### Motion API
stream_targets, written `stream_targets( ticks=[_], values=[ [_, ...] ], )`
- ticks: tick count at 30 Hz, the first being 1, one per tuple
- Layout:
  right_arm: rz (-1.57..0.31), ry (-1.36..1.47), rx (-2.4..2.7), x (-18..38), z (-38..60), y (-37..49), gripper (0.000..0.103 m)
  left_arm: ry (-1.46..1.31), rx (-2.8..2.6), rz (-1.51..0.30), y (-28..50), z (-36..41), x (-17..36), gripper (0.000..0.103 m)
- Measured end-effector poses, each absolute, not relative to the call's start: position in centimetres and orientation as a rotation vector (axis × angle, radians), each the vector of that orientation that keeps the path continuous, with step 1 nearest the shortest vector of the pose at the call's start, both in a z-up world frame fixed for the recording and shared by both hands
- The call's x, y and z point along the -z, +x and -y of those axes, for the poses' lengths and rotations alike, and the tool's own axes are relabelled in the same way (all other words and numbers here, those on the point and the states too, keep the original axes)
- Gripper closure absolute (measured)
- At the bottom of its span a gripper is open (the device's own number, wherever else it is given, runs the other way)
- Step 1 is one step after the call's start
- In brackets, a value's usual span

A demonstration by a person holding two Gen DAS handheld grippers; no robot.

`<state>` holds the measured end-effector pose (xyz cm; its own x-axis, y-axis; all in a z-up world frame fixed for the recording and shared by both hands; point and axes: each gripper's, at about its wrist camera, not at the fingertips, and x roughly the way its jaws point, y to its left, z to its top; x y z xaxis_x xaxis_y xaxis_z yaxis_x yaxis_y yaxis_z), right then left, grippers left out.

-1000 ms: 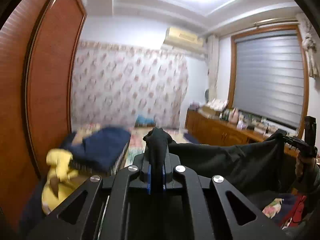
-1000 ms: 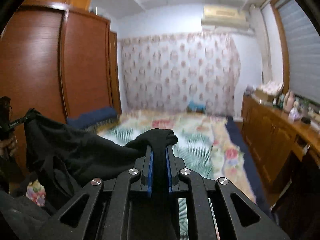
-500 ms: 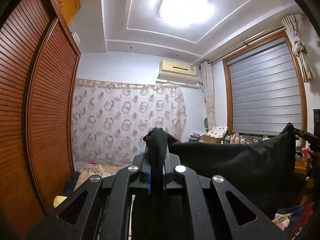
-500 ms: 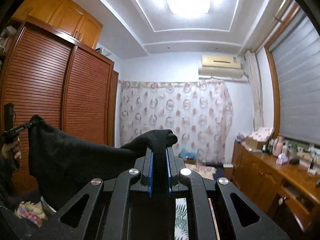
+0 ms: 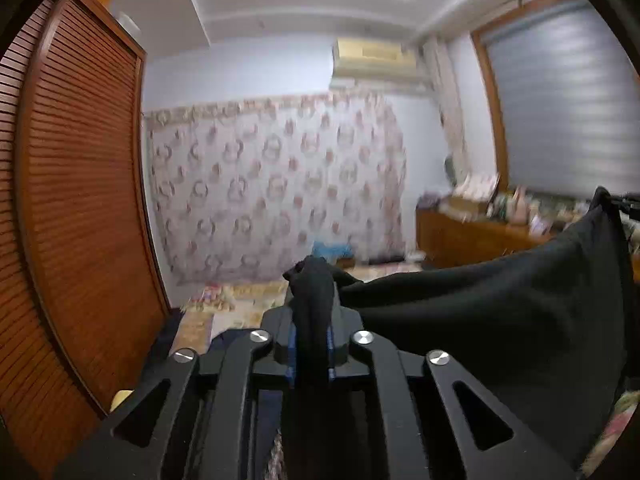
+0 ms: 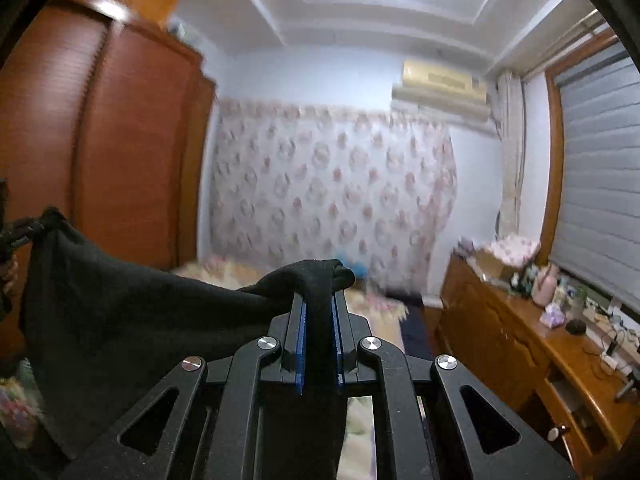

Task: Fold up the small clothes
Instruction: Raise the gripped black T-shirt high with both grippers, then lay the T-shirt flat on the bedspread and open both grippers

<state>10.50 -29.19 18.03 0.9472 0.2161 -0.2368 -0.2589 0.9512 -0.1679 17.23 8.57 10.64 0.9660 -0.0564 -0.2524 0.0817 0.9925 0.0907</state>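
Note:
A black garment (image 5: 500, 320) hangs stretched in the air between both grippers. My left gripper (image 5: 311, 308) is shut on one top corner of it, with cloth bunched over the blue pads. My right gripper (image 6: 318, 308) is shut on the other top corner of the garment (image 6: 120, 304). In the left wrist view the right gripper (image 5: 628, 202) shows at the far right edge. In the right wrist view the left gripper (image 6: 16, 232) shows at the far left edge. The garment's lower part is hidden below the frames.
A bed with a floral cover (image 6: 224, 274) lies ahead and below. A brown louvred wardrobe (image 5: 72, 200) stands on the left. A wooden dresser with small items (image 6: 552, 344) runs along the right wall under a blind. A floral curtain (image 5: 276, 200) covers the far wall.
Both views tilted up toward the ceiling half a second ago and now tilt back down, showing the bed again. The garment stays stretched between both shut grippers.

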Motion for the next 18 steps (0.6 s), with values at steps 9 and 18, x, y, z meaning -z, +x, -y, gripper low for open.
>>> stream_targets(
  ticks=[9,18],
  values=[
    [-0.539,-0.174,-0.124,-8.5,27.3,21.7,0.066,0.079,0.130,-0.494,24.3,-9.0,-2.8,0.040],
    [-0.593,-0.119,-0.221,-7.5,30.6,17.5,0.047,0.049,0.208,-0.592,19.5,-6.8,0.5,0.023]
  ],
)
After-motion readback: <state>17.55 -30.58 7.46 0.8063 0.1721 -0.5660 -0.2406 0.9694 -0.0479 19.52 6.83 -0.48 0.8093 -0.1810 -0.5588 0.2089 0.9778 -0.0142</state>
